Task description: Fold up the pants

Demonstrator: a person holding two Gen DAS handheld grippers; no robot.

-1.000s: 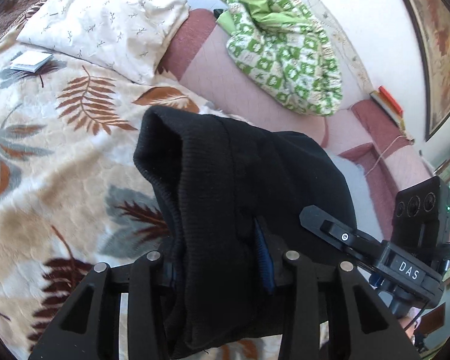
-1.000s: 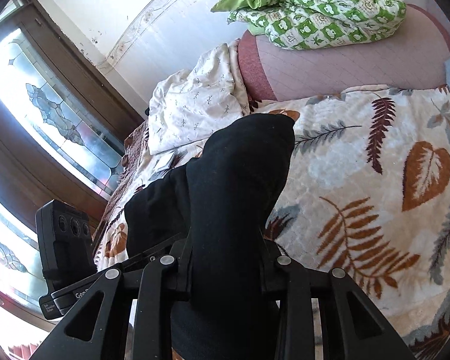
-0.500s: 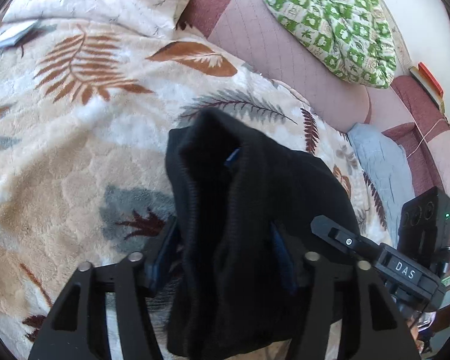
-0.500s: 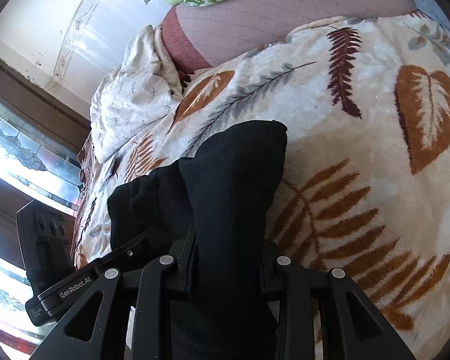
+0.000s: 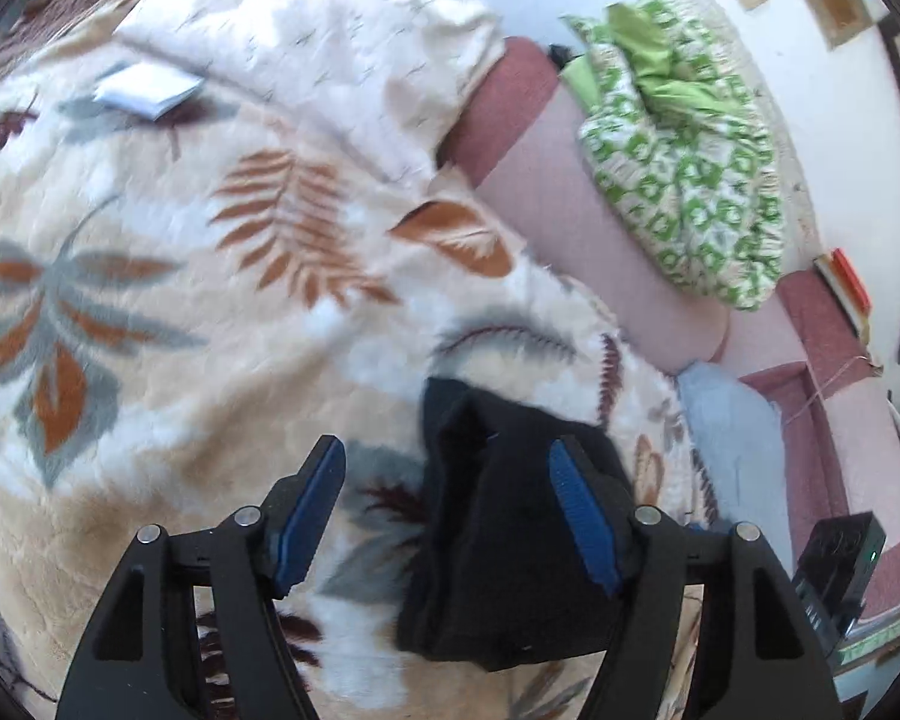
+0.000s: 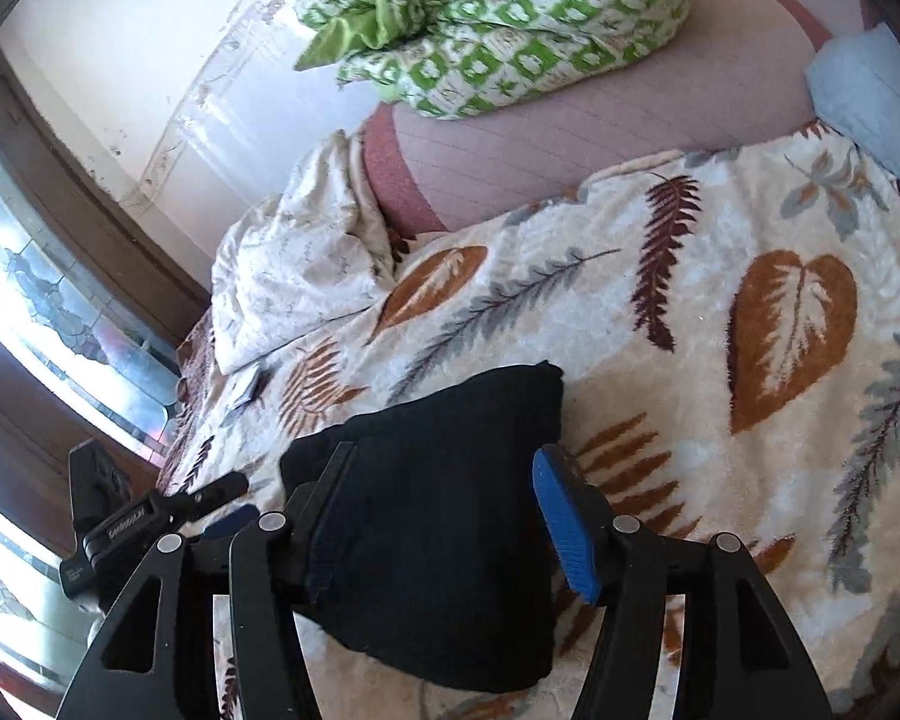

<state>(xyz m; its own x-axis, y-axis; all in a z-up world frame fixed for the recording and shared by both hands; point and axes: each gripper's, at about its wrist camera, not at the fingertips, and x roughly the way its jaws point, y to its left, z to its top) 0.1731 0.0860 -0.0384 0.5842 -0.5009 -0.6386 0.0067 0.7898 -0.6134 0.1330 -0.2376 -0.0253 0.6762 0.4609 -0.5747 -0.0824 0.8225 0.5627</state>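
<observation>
Black pants (image 5: 510, 546) on leaf-print bed blanket (image 5: 168, 312); left hand-held gripper (image 5: 444, 516) opening, pads clear of cloth. Right hand-held gripper (image 6: 444, 516) opening, pants between; its view alone shows window (image 6: 42, 312), lower left; lettering unreadable.

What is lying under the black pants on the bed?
The black pants rest on a leaf-print blanket, visible all around them. What lies beneath the blanket, or directly under the folded cloth, is covered.

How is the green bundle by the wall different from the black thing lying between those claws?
The green checked bedding is bright, patterned and heaped up high on the pink headboard; the black pants are plain, dark and folded low on the leaf-print blanket. The bedding sits far from both tools, while the pants lie between the opening jaws of the left gripper and right gripper. Both are soft cloth.
</observation>
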